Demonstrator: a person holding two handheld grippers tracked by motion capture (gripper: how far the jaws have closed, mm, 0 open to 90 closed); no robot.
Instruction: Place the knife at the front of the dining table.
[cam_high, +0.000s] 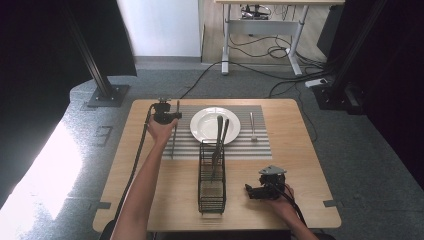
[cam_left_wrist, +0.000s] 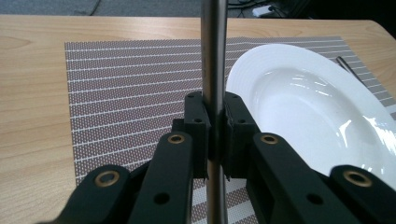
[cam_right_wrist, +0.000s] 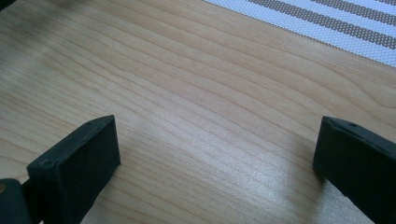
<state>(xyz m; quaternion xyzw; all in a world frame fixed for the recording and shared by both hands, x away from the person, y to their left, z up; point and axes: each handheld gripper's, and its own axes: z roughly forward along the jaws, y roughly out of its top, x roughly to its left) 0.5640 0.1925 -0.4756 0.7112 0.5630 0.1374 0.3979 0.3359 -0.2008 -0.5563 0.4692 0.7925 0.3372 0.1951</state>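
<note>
The light wooden table (cam_high: 150, 200) carries everything. A brown and white striped mat (cam_high: 260, 145) lies along its far edge. A round white plate (cam_high: 205, 131) sits in the middle of the mat, like a place set for a meal. A tall black wire basket (cam_high: 211, 192) stands near the middle of the table, touching the mat's near edge, and keeps two long metal pieces upright. A small metal fork (cam_high: 252, 125) lies on the mat, right of the plate. The left gripper (cam_left_wrist: 215, 135) has its jaws clamped on a long thin metal utensil (cam_left_wrist: 214, 56), holding it over the mat just left of the plate, likely to lay it there. The right gripper (cam_right_wrist: 215, 154) rests near the table's near right corner, jaws wide apart and holding nothing, as if waiting.
</note>
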